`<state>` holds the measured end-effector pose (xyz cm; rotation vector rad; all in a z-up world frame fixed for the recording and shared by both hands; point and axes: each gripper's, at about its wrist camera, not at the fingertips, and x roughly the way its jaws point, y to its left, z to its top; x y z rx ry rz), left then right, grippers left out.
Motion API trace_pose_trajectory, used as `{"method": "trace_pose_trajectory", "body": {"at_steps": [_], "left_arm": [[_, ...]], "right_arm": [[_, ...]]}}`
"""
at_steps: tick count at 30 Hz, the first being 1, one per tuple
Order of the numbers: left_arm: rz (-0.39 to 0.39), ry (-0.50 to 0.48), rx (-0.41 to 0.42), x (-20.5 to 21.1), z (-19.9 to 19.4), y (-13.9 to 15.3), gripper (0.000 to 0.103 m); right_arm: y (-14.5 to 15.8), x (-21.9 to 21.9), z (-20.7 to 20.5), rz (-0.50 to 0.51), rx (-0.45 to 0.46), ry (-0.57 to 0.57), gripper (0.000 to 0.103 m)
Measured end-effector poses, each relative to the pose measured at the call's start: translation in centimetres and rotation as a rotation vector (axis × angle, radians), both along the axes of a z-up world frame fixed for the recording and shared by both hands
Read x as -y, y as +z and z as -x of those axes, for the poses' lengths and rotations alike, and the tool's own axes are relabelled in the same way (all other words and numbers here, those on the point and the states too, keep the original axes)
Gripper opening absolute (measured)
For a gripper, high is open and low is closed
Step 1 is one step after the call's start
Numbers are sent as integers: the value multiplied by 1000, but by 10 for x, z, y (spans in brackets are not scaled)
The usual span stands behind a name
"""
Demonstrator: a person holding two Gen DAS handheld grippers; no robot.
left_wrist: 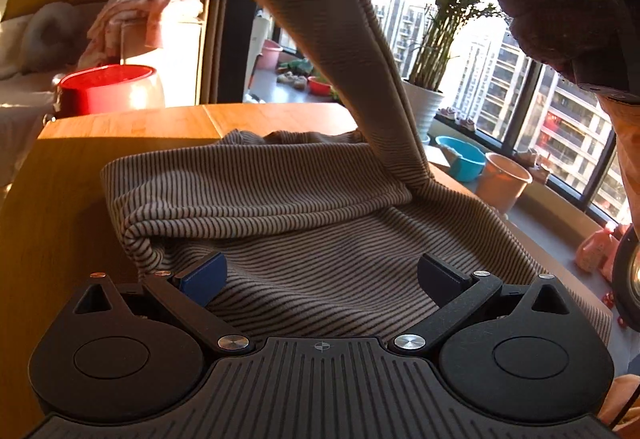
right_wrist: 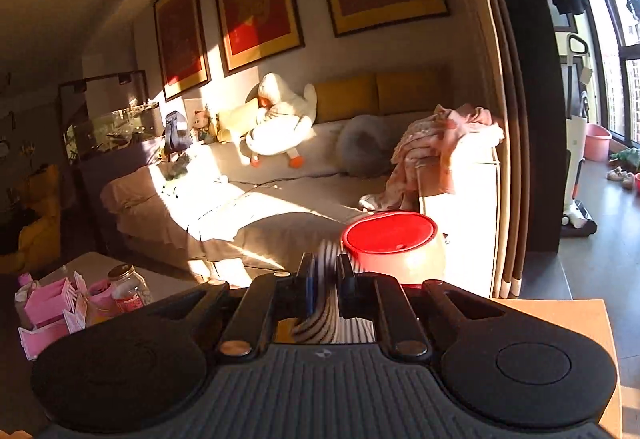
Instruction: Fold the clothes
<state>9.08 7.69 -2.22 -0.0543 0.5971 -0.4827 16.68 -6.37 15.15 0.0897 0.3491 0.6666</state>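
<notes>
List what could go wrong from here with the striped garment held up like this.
The right claw pinches only a narrow bunch of the striped garment, so it may slip out.
The left claw is open, pinning nothing, so the lift may drag the rest across the wooden table.

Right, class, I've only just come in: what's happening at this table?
A person is folding a striped garment on a wooden table with handheld tongs. The right tongs are shut on one part of the fabric, which rises in a taut band above the table. The left tongs are open, low over the near part, gripping nothing.
</notes>
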Motion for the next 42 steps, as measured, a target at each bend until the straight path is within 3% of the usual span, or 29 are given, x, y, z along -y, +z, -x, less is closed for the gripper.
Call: {"method": "trace_pose_trajectory", "body": {"at_steps": [1, 2, 4, 9, 15, 18, 20, 25, 29, 31, 34, 37, 42], "left_arm": [[3, 7, -6, -1, -1, -1, 103], [7, 13, -12, -2, -2, -2, 103], [17, 24, -20, -4, -4, -3, 103], [45, 70, -8, -11, -6, 2, 103], [101, 199, 50, -29, -14, 27, 102], [80, 297, 9, -38, -36, 30, 97], [60, 342, -35, -43, -52, 27, 89], [-21, 365, -79, -38, -76, 16, 84], [-73, 362, -80, -29, -82, 10, 67], [-91, 358, -76, -28, -83, 9, 45], [-92, 363, -41, -28, -78, 15, 24], [-89, 363, 18, -32, -73, 27, 23], [-202, 403, 35, -40, -80, 19, 23]], "right_arm": [[-1, -5, 0, -3, 0, 17, 14], [-3, -9, 1, -9, -4, 32, 27], [-6, -7, 3, -10, 0, 41, 42], [-29, 17, -1, 7, -34, -10, 42], [-121, 90, -2, -10, -264, -210, 42], [-171, 120, 0, -9, -386, -302, 42], [-189, 130, 11, -22, -353, -287, 40], [-190, 120, 23, 40, -281, -274, 45], [-187, 118, 24, 36, -269, -261, 51], [-186, 119, 24, 27, -269, -259, 52], [-183, 117, 26, 26, -258, -257, 55], [-177, 114, 29, 32, -237, -260, 56], [-163, 109, 34, 24, -190, -250, 56]]}}
